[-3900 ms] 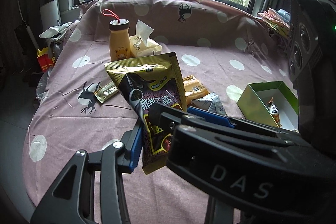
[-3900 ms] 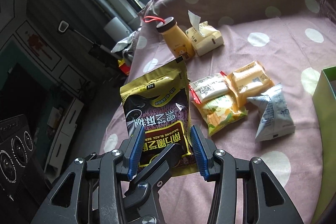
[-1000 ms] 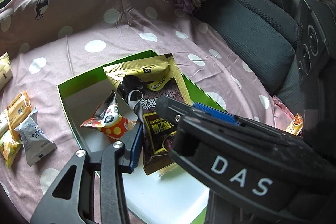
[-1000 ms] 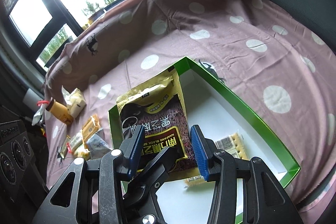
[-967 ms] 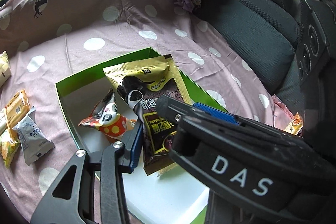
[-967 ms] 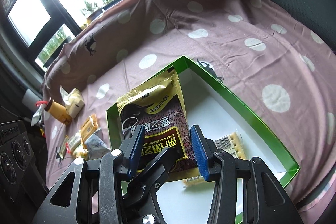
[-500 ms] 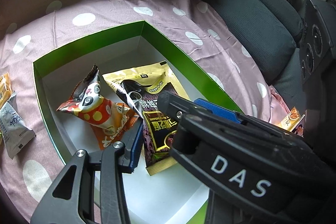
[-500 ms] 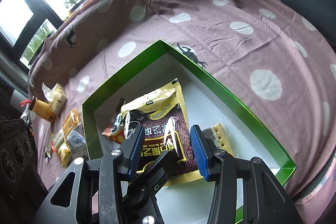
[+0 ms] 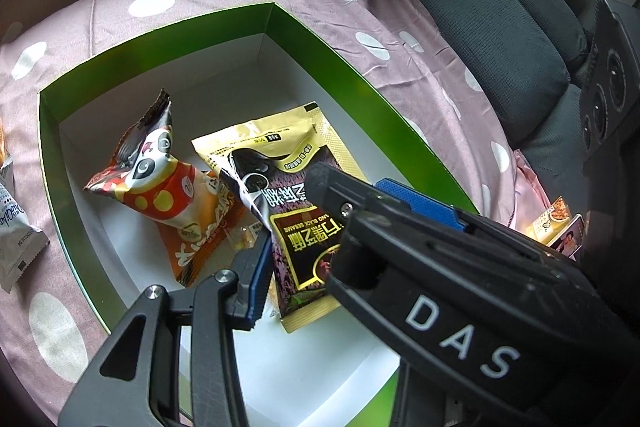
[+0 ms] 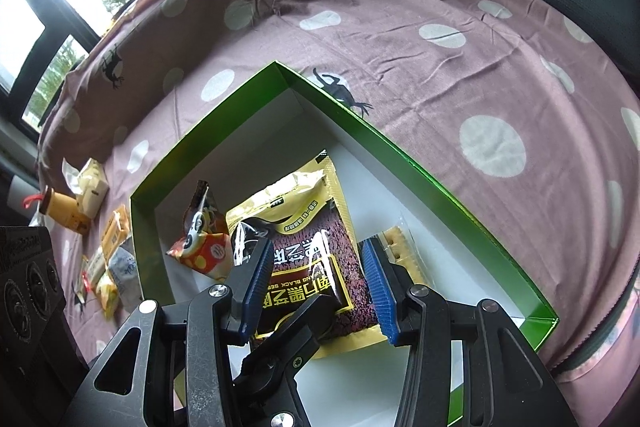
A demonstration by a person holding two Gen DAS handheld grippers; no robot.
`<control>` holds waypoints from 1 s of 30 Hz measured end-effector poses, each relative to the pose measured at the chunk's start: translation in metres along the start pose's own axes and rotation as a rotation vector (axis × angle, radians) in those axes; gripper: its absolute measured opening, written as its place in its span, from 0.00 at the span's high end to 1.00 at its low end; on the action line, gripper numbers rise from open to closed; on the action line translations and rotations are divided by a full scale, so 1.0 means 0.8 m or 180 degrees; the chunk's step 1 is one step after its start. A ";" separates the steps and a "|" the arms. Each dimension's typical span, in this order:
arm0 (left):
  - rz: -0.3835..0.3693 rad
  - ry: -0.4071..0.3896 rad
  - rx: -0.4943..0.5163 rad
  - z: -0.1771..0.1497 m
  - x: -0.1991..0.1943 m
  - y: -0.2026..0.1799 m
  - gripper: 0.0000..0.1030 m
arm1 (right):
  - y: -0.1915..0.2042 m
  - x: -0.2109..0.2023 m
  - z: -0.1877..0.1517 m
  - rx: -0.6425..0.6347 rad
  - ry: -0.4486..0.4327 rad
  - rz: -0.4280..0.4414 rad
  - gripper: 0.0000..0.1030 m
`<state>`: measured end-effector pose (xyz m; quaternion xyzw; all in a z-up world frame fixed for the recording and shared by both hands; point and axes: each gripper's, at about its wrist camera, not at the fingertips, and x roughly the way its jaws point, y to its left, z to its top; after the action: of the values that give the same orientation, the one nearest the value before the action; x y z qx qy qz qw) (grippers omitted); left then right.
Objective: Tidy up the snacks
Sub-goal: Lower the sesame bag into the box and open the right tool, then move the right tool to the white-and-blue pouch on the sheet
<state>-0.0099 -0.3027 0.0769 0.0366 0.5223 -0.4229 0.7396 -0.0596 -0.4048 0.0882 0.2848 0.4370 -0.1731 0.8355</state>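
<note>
Polka-dot bedspread [image 10: 460,39]; both hand-held grippers clamp glossy gold-and-black sesame pouch [image 10: 308,247].

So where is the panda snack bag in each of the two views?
Left wrist view: panda bag, left of centre, inside the green box.
Right wrist view: panda bag, lower left of centre, in the same box.
Shared landmark: the black sesame pouch, lying right beside the bag.

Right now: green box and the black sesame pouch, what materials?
Green box: looks like thin paperboard, glossy green outside, matte white inside; crisp folded corners and sheen on the rim suggest it. Black sesame pouch: looks like glossy printed plastic or foil laminate; glare streaks, crinkles and flat sealed edges. Which laminate, I can't tell.
</note>
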 end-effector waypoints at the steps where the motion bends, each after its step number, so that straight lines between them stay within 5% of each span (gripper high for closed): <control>1: 0.0006 -0.0007 -0.0014 0.000 -0.002 0.001 0.60 | 0.001 0.000 0.000 -0.0005 0.0002 -0.0015 0.52; 14: 0.0189 -0.0624 -0.0341 -0.031 -0.121 0.065 0.28 | 0.028 -0.032 -0.004 -0.0103 -0.0274 0.0010 0.45; 16: 0.0310 -0.0784 -0.0485 -0.044 -0.150 0.090 0.20 | 0.039 -0.039 -0.005 -0.0142 -0.0353 0.0060 0.44; 23: 0.0946 -0.1241 -0.1185 -0.110 -0.240 0.198 0.15 | 0.099 -0.056 -0.015 -0.0428 -0.0558 0.0493 0.28; 25: 0.1067 -0.1350 -0.1467 -0.135 -0.252 0.232 0.08 | 0.122 -0.052 -0.020 -0.0525 -0.0533 0.0608 0.27; 30: 0.1207 -0.1382 -0.1967 -0.175 -0.252 0.294 0.08 | 0.187 -0.024 -0.033 -0.0807 -0.0359 0.0888 0.23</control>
<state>0.0227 0.0354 0.0842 -0.1814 0.4407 -0.1007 0.8734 -0.0066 -0.2709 0.1408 0.2250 0.3640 -0.0150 0.9037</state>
